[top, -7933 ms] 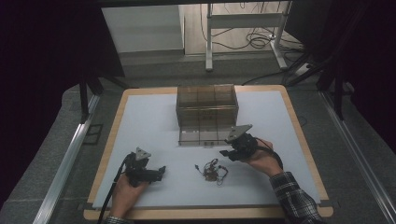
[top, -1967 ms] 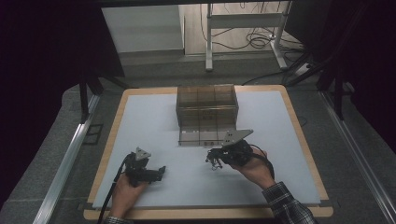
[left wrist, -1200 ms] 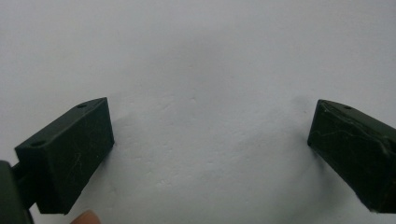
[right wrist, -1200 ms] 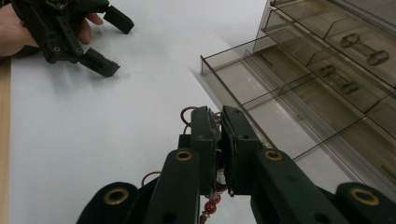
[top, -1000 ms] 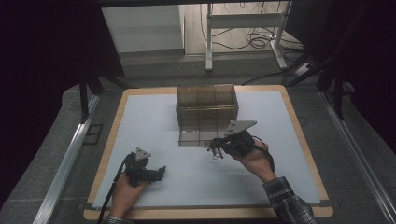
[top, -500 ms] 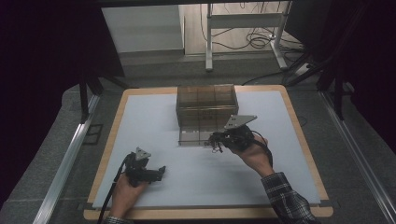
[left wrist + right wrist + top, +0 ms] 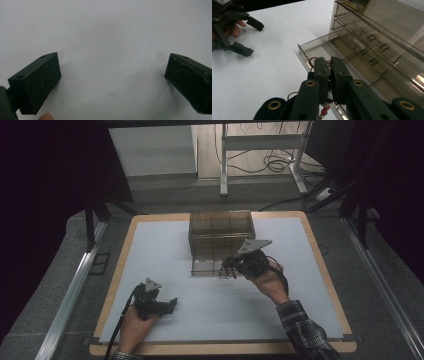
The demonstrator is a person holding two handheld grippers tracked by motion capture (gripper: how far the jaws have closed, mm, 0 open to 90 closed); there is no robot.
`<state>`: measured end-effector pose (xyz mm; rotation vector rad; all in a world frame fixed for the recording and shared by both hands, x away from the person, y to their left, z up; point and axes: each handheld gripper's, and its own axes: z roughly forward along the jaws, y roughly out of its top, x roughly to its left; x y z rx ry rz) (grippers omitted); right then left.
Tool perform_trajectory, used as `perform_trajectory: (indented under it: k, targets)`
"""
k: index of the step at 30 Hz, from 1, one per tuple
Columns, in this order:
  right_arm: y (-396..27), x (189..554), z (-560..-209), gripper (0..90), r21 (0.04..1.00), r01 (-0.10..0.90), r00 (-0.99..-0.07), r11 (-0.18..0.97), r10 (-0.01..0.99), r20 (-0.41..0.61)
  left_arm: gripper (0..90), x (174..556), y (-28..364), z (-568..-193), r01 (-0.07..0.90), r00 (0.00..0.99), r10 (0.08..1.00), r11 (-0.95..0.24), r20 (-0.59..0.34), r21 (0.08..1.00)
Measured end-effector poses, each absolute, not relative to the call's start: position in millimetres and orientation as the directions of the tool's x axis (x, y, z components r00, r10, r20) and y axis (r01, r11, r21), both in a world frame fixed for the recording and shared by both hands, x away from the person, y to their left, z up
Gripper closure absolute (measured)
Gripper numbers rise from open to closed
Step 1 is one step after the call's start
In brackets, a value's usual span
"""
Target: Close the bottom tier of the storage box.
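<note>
The drawer cabinet near the counter's far edge is smoky, see-through plastic — glossy, with bright glints on its walls. The counter wears a matt white sheet, faintly dimpled, inside a pale wood rim. Both claws are matt black plastic, scuffed; the right claw pinches a string of glossy red beads on thin wire.

I see a table with a white top and a light wooden rim. A smoky, see-through drawer cabinet stands on it, close to the middle of the far edge. Its lowest drawer is pulled out towards the near edge. The white top elsewhere looks bare.
</note>
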<state>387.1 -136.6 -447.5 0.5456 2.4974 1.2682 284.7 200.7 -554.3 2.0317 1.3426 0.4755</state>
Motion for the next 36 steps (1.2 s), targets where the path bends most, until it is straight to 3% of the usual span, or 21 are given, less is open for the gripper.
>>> perform_trajectory:
  k: [36]
  targets:
    - [-122.9, 421.3, -460.1, 82.7, 0.824, 0.201, -0.856, 0.530, 0.504, -0.116, 0.5, 284.4, 200.6, -554.2, 0.678, 0.409, 0.911, -0.264, -0.054, 0.686]
